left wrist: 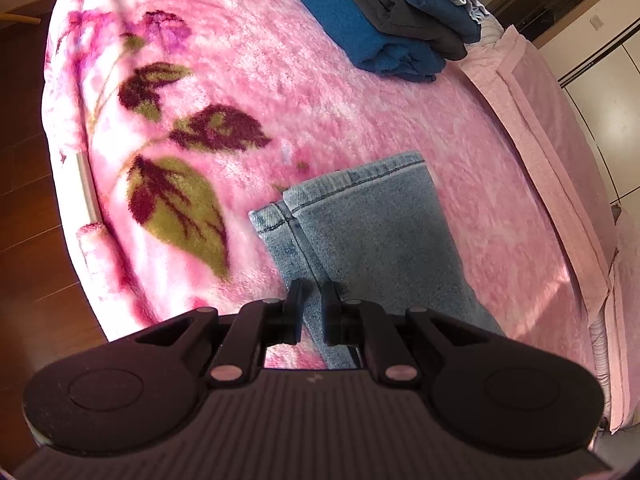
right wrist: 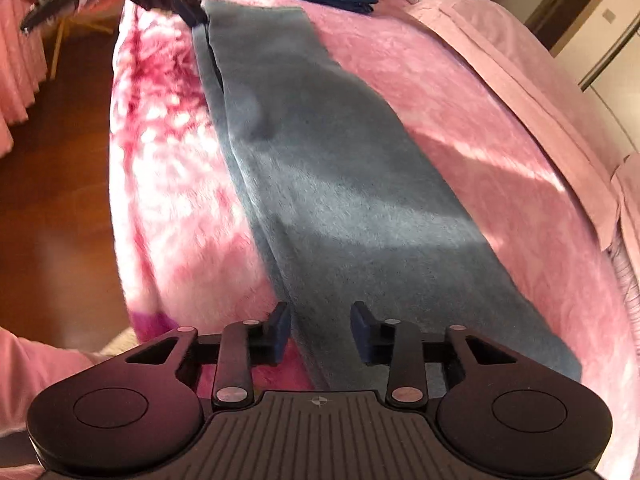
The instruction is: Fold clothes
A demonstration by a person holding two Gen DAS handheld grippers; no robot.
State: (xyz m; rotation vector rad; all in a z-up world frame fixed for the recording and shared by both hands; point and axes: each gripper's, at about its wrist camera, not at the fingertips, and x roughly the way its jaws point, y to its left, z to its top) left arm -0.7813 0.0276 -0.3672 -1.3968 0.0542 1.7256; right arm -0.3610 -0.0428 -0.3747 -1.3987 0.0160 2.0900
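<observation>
Light blue jeans (right wrist: 320, 184) lie folded lengthwise on a pink floral blanket (right wrist: 440, 92), legs stacked. In the left wrist view the leg hems (left wrist: 360, 208) point away from me. My left gripper (left wrist: 312, 292) has its jaws nearly closed on the edge of the jeans near the cuffs; it also shows at the far end of the jeans in the right wrist view (right wrist: 192, 12). My right gripper (right wrist: 320, 320) is open, its fingers straddling the near end of the jeans just above the fabric.
A stack of folded dark and blue clothes (left wrist: 392, 20) sits at the far end of the bed. A pale pink sheet (left wrist: 560, 152) borders the blanket on the right. Wooden floor (left wrist: 24, 200) lies to the left. Cabinets stand at the back right.
</observation>
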